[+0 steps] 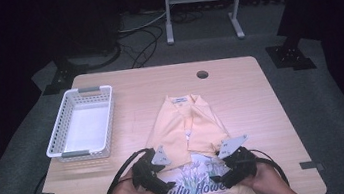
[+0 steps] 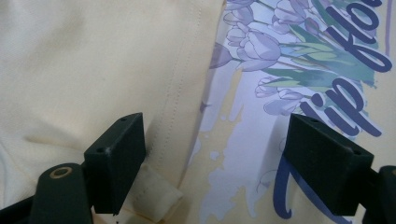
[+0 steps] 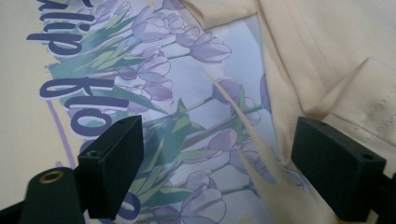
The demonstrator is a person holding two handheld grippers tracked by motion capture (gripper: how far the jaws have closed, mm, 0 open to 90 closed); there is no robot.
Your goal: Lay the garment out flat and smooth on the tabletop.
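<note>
**Over the printed hem: both tongs open above the yellow shirt**

At the near edge of the tabletop [image 1: 238, 75] lies a pale yellow T-shirt [image 1: 184, 125], collar pointing away from me, its sides folded in over the middle. The lower part, bearing a tulip print [image 1: 198, 174] with purple lettering, reaches the near edge of the tabletop.

My left tongs [image 1: 164, 184] sit over the left side of the print, jaws spread wide and released, nothing between them. In the left gripper view they straddle the stitched edge of the folded-in sleeve [image 2: 154, 191], where yellow cloth overlaps the print (whether the jaws touch the fabric I cannot tell).

My right tongs [image 1: 223, 177] sit over the right side of the print, likewise spread and released. The right gripper view shows the tulips between the jaws and a folded yellow flap [image 3: 327, 60] beside the right-hand jaw.

A white basket [image 1: 108, 123] stands on the left of the tabletop, well apart from the shirt.
</note>
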